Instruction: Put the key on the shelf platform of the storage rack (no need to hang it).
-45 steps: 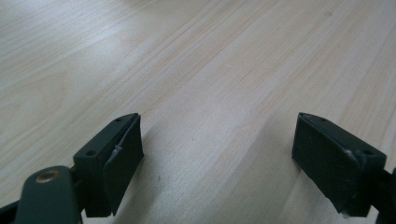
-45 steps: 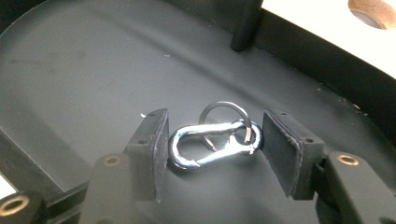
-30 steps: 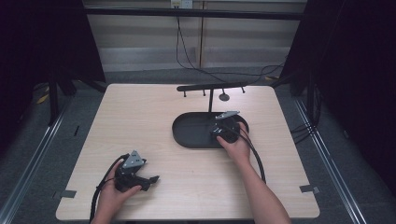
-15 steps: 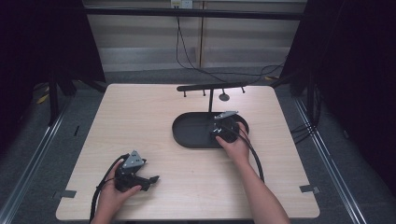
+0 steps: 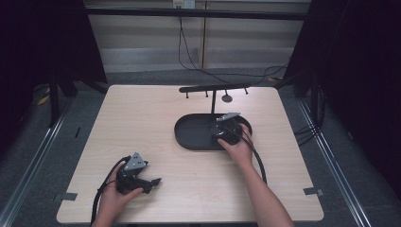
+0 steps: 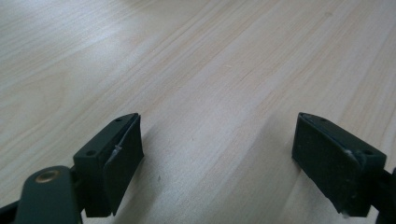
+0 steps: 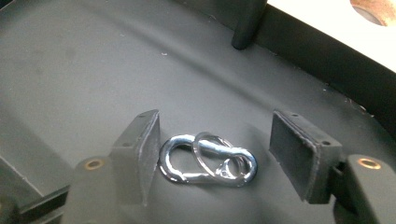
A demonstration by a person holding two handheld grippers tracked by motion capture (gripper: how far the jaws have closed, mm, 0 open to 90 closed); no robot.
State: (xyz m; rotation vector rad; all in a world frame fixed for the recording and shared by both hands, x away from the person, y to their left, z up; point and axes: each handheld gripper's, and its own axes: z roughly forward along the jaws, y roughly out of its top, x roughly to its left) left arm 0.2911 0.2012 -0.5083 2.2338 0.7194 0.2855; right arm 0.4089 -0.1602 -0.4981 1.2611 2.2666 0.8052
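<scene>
Opening jaws on the right gripper point(image 7: 212, 154) now bracket the shiny metal carabiner clip point(image 7: 208, 160) lying on the black oval tray point(image 5: 189, 135); lift straight up. Left of the tray, the left gripper point(image 6: 217, 158) rests spread, empty.

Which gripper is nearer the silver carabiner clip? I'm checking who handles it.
Right. The right gripper sits in the black tray, its jaws just opened, with the carabiner clip lying between them. The left gripper rests far off at the table's near-left corner.
</scene>
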